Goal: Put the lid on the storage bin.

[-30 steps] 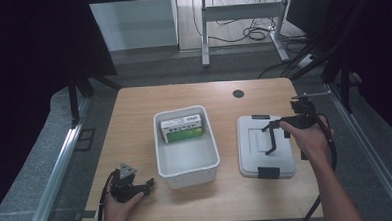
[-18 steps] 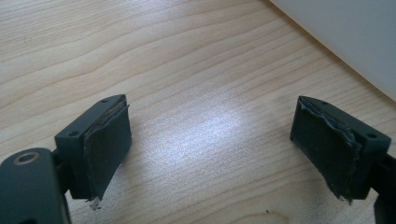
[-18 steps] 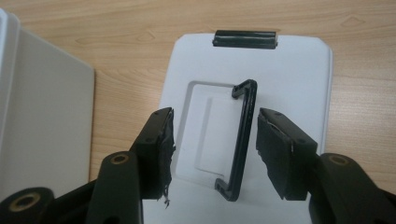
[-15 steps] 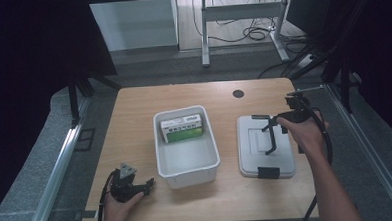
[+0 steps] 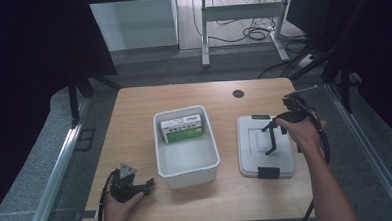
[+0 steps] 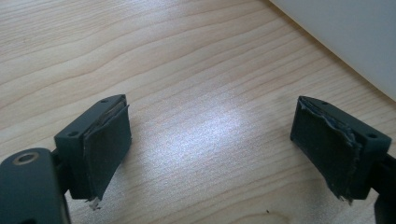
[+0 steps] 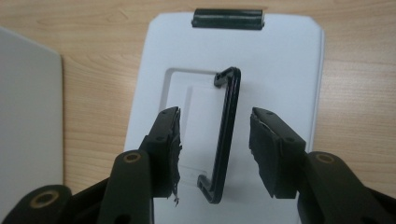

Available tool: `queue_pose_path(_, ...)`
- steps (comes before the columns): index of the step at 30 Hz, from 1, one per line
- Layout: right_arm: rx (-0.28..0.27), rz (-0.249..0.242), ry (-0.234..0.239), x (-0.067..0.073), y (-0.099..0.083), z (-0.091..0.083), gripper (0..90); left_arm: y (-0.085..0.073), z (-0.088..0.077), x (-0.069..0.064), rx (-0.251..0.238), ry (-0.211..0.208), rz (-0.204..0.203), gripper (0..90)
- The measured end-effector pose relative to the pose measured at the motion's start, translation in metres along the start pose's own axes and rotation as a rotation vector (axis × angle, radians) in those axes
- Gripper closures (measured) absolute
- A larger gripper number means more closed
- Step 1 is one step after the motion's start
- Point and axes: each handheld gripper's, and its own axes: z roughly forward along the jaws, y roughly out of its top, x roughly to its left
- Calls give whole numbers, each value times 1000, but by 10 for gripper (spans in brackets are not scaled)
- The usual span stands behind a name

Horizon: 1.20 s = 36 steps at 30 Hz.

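Change: right gripper lowered, jaws just closing astride lid handle, not yet pressing.
Lid: flat on table, right of centre.
Left gripper: apart, empty.
Next: clamp handle, lift.

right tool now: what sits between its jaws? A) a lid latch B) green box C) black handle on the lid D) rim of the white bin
C. In the right gripper view the right tool straddles the black handle standing up on the white lid; its jaws have just been closing, with gaps on both sides.

the white lid lies flat on the table, its black handle raised upright.
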Motion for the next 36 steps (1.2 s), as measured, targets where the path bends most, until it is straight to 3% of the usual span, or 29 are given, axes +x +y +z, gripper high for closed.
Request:
queue_pose_path(6,39,3,-12,2,1,10,568,0,0,0,0,0,0,121)
queue_pose_path(14,87,41,2,-7,-3,28,595,0,0,1,0,-5,4,121)
queue_pose_path(23,120,74,34,-13,-7,37,634,0,0,1,-1,-6,4,120)
queue_pose_path(36,167,101,34,-10,-6,46,734,0,0,1,-1,-5,4,121)
